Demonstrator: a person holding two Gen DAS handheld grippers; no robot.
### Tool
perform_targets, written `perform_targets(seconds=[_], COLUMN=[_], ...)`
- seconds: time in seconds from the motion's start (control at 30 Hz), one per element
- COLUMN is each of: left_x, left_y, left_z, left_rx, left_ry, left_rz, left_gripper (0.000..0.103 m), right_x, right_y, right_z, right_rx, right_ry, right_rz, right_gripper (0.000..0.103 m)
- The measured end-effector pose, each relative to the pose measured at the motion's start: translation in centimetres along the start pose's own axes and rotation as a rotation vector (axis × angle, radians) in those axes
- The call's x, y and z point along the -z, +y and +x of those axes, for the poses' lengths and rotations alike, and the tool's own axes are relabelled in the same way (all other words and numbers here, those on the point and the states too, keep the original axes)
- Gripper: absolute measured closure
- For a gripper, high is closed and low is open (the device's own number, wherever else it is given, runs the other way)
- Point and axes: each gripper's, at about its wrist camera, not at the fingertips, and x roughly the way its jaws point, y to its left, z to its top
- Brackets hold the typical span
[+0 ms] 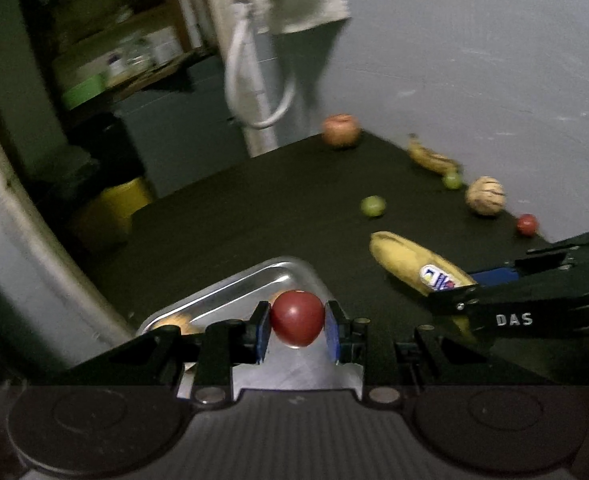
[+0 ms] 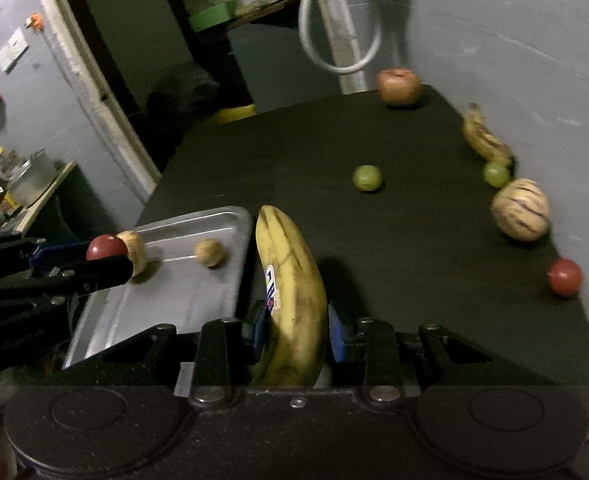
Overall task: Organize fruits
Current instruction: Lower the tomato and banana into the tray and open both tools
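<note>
Both grippers are loaded, so the step in hand looks like carrying fruit to the tray (image 2: 182, 304). The left gripper (image 1: 297, 322) pinches a red fruit (image 1: 296, 317) between its pads, held over the tray near its left edge. The right gripper (image 2: 296, 332) clasps the big banana (image 2: 290, 292), which lies along the tray's right rim, outside it, on the table (image 2: 394, 280). Next, I judge, the left fingers must spread to drop the fruit inside — then the banana needs lifting over the rim. The tray holds two small tan fruits (image 2: 211, 253) near its far edge. Along the table's right edge wait an apple (image 2: 398, 86), a small banana (image 2: 484, 136), a grape (image 2: 496, 173), a striped melon (image 2: 520, 209) and another red fruit (image 2: 565, 276); one grape (image 2: 367, 178) sits mid-table.
</note>
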Motion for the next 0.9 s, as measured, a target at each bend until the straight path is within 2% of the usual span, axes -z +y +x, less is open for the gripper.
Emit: perform_targets(seconds=[0.2, 0.4, 0.57, 0.9], left_x=[2.3, 4.3, 5.1, 6.2], left_y=[3.9, 7.1, 8.8, 10.4], left_z=[-0.3, 0.4, 1.1, 3.0], left_rx=[-0.062, -0.086, -0.083, -0.024], left_ry=[0.055, 0.113, 0.133, 0.16], left_rz=[-0.137, -0.241, -0.274, -0.31], left_gripper=[0.072, 0.072, 0.072, 0.072], right_x=[-0.6, -1.0, -1.3, -0.8], right_y=[3.1, 5.7, 7.2, 8.9], right_z=[1.4, 3.1, 4.6, 7.4], right_rx=[-0.063, -0.089, -0.083, -0.02], right_ry=[0.019, 0.051, 0.083, 0.131], right_rz=[-0.058, -0.122, -0.147, -0.194], right_gripper=[0.07, 0.07, 0.07, 0.07])
